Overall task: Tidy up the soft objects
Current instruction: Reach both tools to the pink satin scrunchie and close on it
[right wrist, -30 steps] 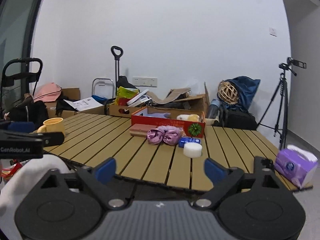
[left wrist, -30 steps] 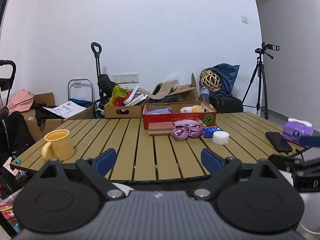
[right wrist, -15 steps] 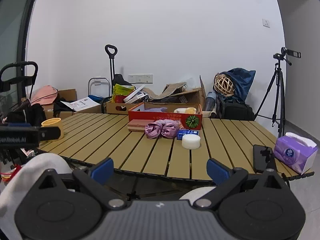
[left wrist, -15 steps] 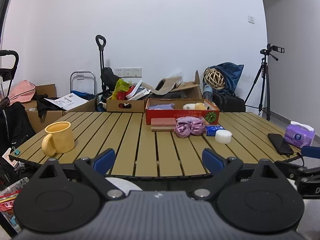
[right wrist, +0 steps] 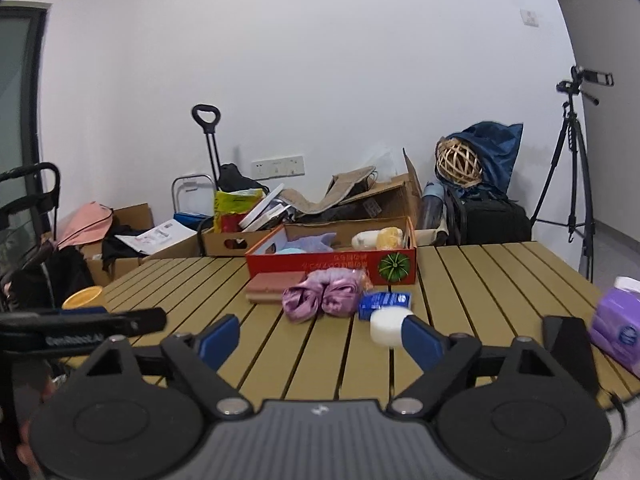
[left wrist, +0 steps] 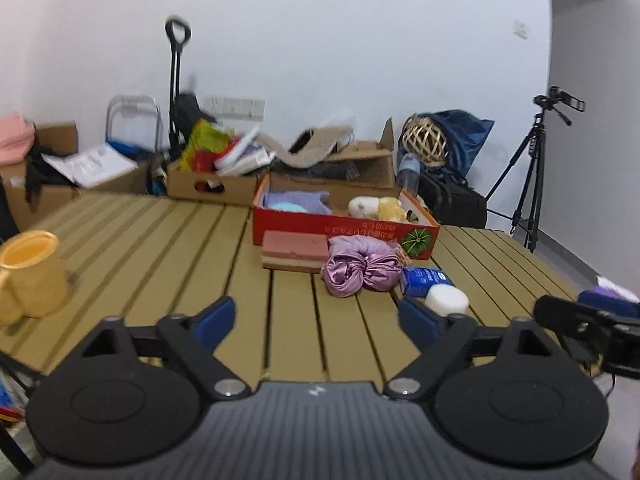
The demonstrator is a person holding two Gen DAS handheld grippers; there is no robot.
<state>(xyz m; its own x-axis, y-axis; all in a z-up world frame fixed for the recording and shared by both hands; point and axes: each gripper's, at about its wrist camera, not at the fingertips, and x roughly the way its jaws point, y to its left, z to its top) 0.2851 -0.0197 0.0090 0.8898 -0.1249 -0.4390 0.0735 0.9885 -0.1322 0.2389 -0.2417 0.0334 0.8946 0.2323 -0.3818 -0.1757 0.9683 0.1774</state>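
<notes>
A red cardboard box (left wrist: pixel 344 228) (right wrist: pixel 332 266) stands mid-table and holds a lilac cloth (left wrist: pixel 294 201) and pale plush toys (left wrist: pixel 376 208). In front of it lie a pink sponge block (left wrist: pixel 294 250) (right wrist: pixel 272 286), a purple satin bundle (left wrist: pixel 360 270) (right wrist: pixel 320 296), a blue packet (left wrist: pixel 424 280) (right wrist: pixel 384 302) and a white round sponge (left wrist: pixel 446 300) (right wrist: pixel 386 326). My left gripper (left wrist: pixel 316 320) is open and empty over the table's near edge. My right gripper (right wrist: pixel 320 336) is open and empty, its right finger just in front of the white sponge.
A yellow mug (left wrist: pixel 30 274) stands at the table's left. A purple tissue pack (right wrist: pixel 618 326) and a black phone (right wrist: pixel 564 332) lie at the right. Cartons, a trolley, bags and a tripod (right wrist: pixel 572 184) crowd the floor behind the slatted table (left wrist: pixel 160 248).
Both grippers have moved forward and up over the table's near edge, so the box and soft objects look closer. Both stay open.
</notes>
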